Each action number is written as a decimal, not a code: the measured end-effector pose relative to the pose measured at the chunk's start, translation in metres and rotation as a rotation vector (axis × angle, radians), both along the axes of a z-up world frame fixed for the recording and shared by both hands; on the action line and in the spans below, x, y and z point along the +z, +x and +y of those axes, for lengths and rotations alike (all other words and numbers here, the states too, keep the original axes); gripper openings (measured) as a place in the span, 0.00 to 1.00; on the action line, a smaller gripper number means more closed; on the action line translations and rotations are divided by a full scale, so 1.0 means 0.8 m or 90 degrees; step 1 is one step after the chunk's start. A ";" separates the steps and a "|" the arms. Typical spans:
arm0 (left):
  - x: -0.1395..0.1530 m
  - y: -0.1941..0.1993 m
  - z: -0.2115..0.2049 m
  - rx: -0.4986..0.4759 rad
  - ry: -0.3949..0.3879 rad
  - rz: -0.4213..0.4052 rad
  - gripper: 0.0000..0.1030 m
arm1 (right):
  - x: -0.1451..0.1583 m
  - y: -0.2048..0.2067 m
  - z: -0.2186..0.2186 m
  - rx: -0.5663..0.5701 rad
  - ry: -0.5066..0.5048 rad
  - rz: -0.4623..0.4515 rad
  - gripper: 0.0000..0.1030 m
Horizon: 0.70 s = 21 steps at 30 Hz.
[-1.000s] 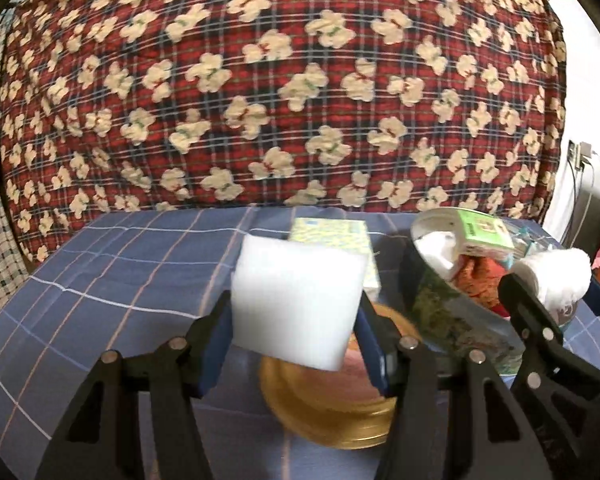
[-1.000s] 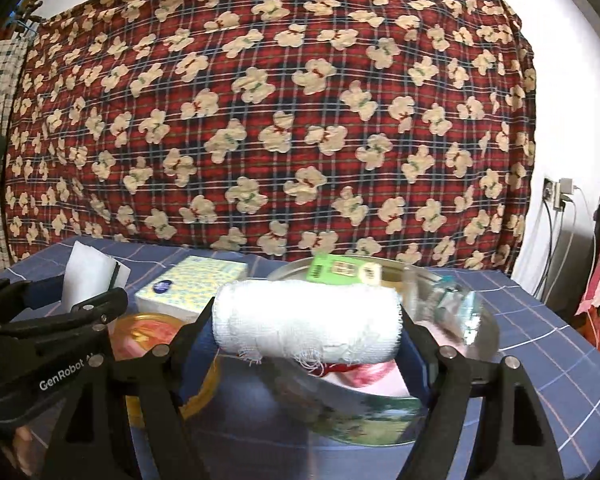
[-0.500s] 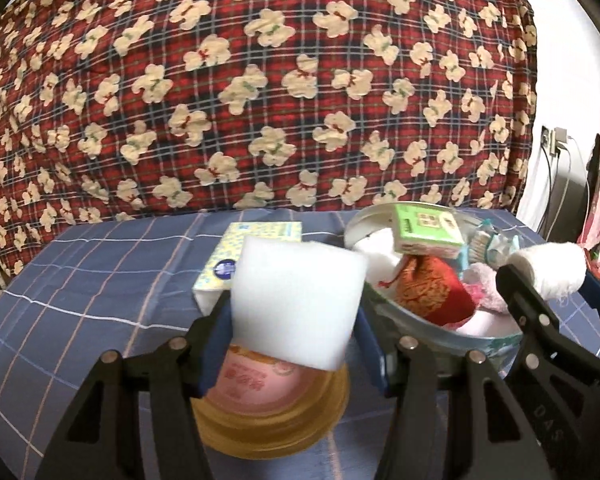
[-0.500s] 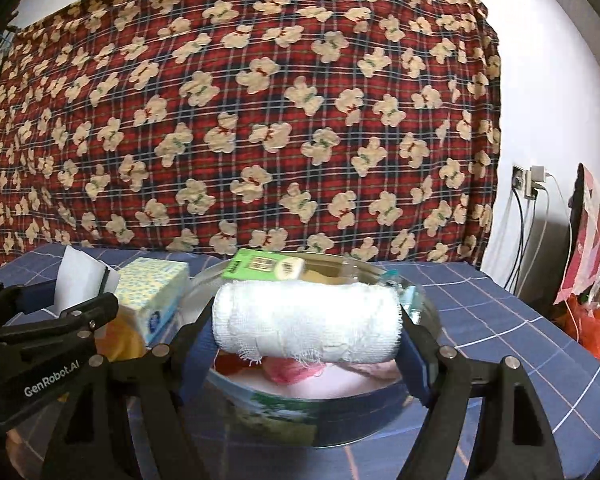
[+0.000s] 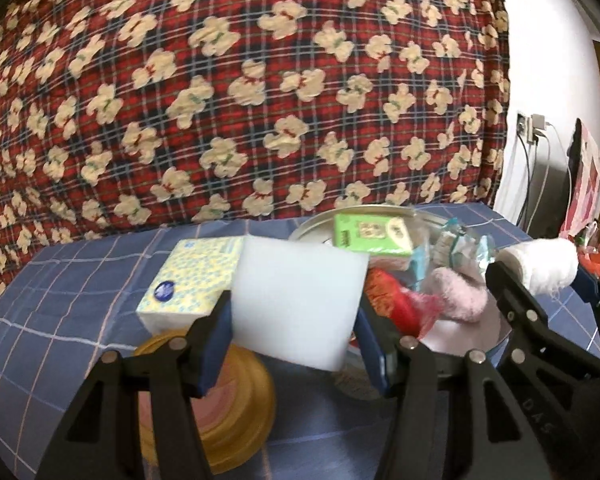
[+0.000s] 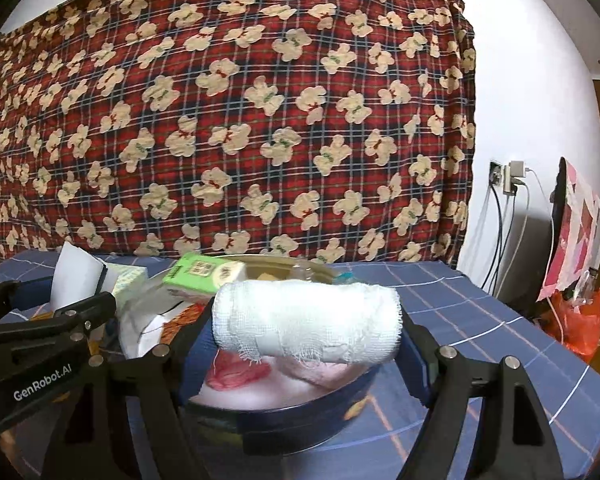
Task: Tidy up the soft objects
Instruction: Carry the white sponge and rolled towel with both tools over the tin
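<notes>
While the red bear-print quilt filled the background of both views as it had a second earlier, the blue checked tablecloth had slid lower in them, which suggests both tools had been lifted and carried to the right. The round tin, off to the side a second before, now sat directly below the right gripper and just right of the left gripper. It already held a green packet, a red fringed item, a fluffy pink piece and a crinkly clear packet. Outside it on the cloth lay the yellow tissue pack and a gold lid, the lid under the left tool.

The left gripper was clamped on the white sponge block, held clear of the cloth beside the tin's near-left rim. The right gripper was squeezed onto the gauze roll by its ends, the roll lying crosswise above the tin's opening.

By my reading, the gauze was now placed for a drop: opening the right jaws should let it fall among the other soft things. The sponge needed a little more travel rightward before release, or it might land on the rim or the lid.
</notes>
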State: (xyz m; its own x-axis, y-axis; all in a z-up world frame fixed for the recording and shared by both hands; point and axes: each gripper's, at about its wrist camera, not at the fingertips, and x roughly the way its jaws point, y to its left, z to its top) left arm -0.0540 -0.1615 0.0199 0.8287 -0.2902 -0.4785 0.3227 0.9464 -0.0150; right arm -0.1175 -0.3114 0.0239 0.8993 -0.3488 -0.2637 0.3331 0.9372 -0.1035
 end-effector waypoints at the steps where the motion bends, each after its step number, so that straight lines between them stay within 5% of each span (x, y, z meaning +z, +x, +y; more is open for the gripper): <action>1: 0.002 0.000 -0.004 -0.004 0.002 -0.003 0.56 | 0.002 0.000 -0.006 -0.004 0.000 0.000 0.78; 21: 0.027 0.016 -0.110 -0.086 -0.008 -0.003 0.56 | 0.037 0.023 -0.107 -0.081 0.003 -0.006 0.78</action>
